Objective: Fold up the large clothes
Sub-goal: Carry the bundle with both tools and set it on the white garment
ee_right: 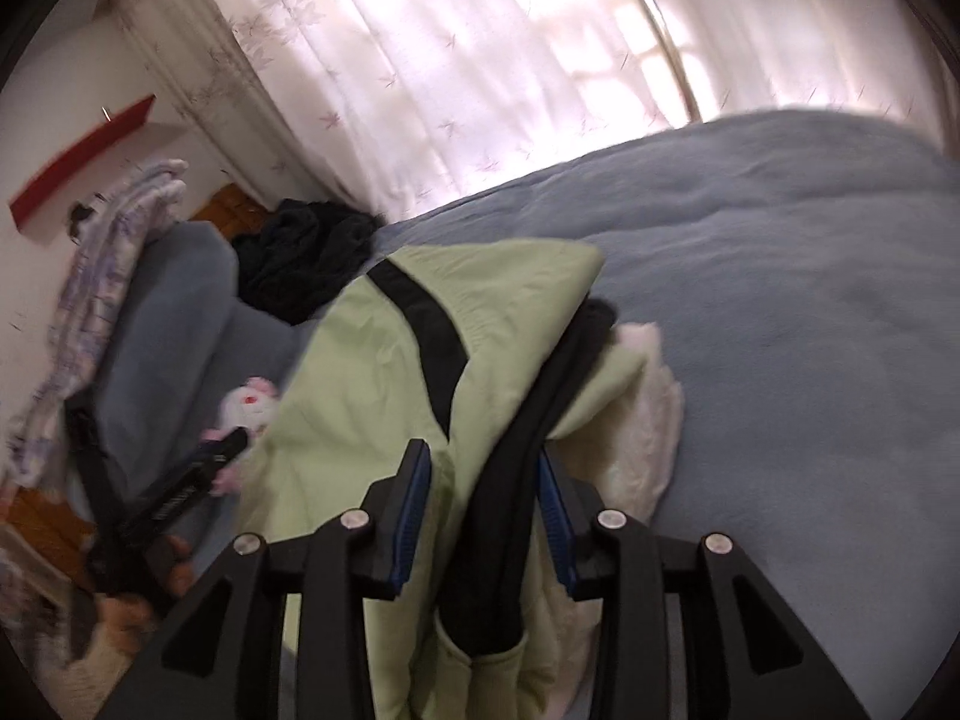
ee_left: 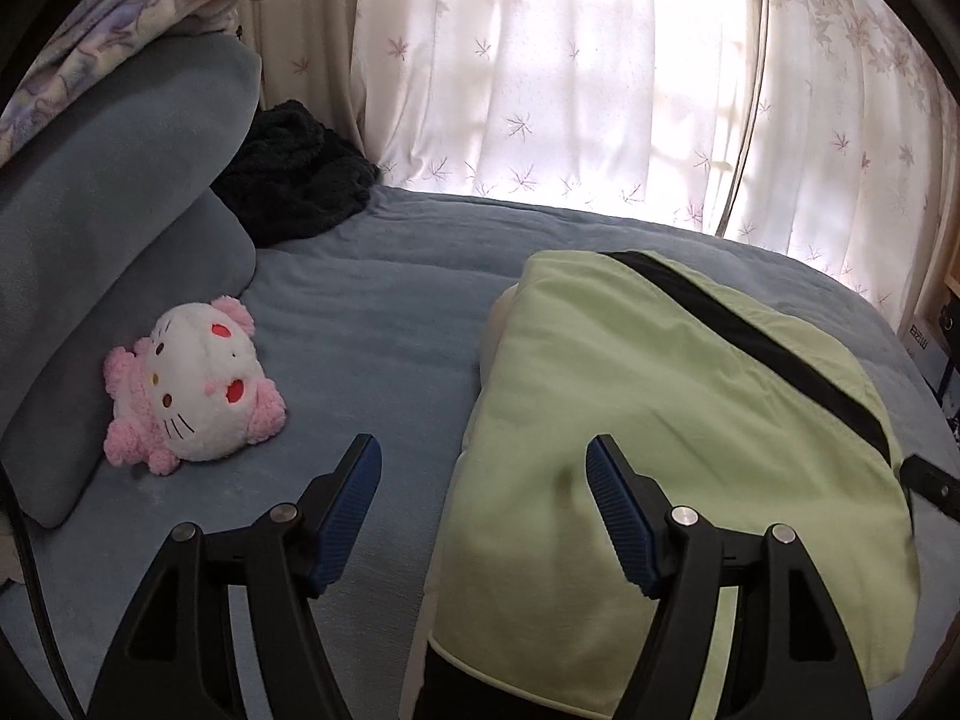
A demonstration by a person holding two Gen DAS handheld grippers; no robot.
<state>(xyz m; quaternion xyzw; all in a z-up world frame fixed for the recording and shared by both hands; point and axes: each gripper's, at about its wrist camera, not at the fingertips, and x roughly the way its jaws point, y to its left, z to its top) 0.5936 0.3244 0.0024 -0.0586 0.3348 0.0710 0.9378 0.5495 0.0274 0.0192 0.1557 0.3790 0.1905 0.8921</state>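
A light green jacket (ee_left: 672, 414) with a black stripe and white fleece lining lies folded on the blue bed (ee_left: 372, 312). My left gripper (ee_left: 483, 471) is open and empty, its right finger over the jacket's near edge. In the right wrist view my right gripper (ee_right: 486, 474) has a thick bunch of the jacket (ee_right: 384, 360) and its black trim between its fingers, lifted off the bed (ee_right: 780, 300). The left gripper (ee_right: 204, 474) shows at the left of that view.
A pink and white plush cat (ee_left: 192, 384) lies left of the jacket beside blue pillows (ee_left: 114, 222). A black garment (ee_left: 294, 174) sits at the bed's far side by the white curtains (ee_left: 570, 72). A patterned blanket (ee_left: 120, 18) tops the pillows.
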